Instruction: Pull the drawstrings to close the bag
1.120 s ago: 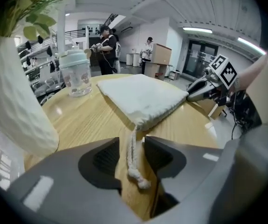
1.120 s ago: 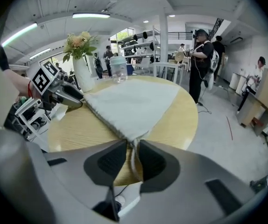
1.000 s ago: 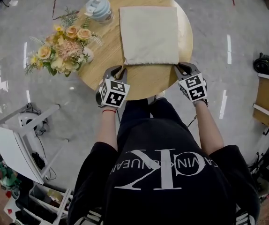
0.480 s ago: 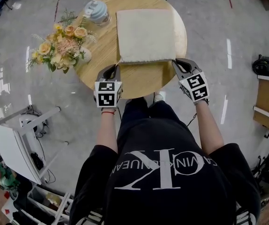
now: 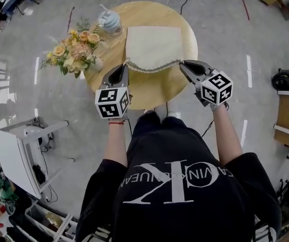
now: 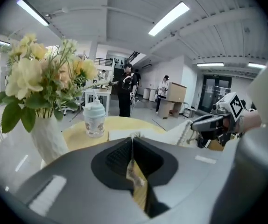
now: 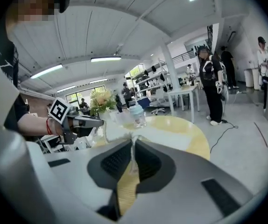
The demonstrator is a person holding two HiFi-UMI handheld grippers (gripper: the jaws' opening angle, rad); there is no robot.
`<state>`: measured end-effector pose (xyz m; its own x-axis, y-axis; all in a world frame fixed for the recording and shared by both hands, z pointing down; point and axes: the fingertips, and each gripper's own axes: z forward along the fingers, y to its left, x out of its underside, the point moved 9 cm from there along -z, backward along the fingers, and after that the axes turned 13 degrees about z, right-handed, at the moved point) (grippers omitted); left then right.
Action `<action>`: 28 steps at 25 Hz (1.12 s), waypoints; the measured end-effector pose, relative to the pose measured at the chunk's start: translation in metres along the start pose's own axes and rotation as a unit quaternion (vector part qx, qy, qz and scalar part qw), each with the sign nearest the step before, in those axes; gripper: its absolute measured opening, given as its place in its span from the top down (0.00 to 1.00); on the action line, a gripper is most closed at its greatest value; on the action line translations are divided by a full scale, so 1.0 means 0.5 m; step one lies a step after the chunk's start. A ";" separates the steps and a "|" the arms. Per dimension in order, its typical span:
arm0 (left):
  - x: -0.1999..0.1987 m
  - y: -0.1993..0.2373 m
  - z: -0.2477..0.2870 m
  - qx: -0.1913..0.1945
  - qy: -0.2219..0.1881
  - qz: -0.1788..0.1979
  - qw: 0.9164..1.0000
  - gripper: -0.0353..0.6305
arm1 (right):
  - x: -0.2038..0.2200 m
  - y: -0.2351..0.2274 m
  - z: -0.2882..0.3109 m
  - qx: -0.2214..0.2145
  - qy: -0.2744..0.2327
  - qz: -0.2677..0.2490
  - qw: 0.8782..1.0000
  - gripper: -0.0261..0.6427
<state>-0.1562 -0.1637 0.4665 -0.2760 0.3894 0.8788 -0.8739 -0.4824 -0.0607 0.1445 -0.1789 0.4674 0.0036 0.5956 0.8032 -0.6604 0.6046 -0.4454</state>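
Since a second ago, both tools have closed on the cords and come up off the counter (image 5: 154,87). The bag's near edge, which lay straight then, is now puckered and bowed.

My left tool (image 5: 125,67) sits at the near left corner of the bag (image 5: 152,44). In the left gripper view its jaws are pressed together on the left drawstring (image 6: 135,171), a thin pale cord that runs down between the black pads. My right tool (image 5: 181,63) sits at the near right corner. In the right gripper view its jaws are likewise clamped on the right drawstring (image 7: 133,155), a thin whitish cord caught in the narrow slit between the pads.

The cream bag lies flat on the round wooden counter with its far edge toward the back. Its gathered mouth faces me and spans the gap between the two tool tips. The near edge is wrinkled along its whole width and lifts slightly at both corners, where the cords leave it.

A bunch of yellow and peach flowers (image 5: 76,52) stands at the counter's left edge in a white vase (image 6: 47,136), well apart from the bag. A pale blue bottle (image 5: 109,20) stands behind the flowers, just beside the bag's far left corner.

Each tool's camera catches the other tool across the bag. The right one shows in the left gripper view (image 6: 208,122), and the left one shows in the right gripper view (image 7: 85,122).
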 end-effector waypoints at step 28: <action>-0.180 0.043 -0.110 -0.087 -0.120 -0.007 0.989 0.92 | -0.211 -0.006 -0.089 -0.012 -0.094 -0.045 0.994 0.92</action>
<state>-0.1722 -0.1656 0.3602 -0.1781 0.1872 0.9660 -0.9384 -0.3278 -0.1094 0.1796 -0.2198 0.3665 -0.0805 0.4296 0.8994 -0.6451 0.6654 -0.3756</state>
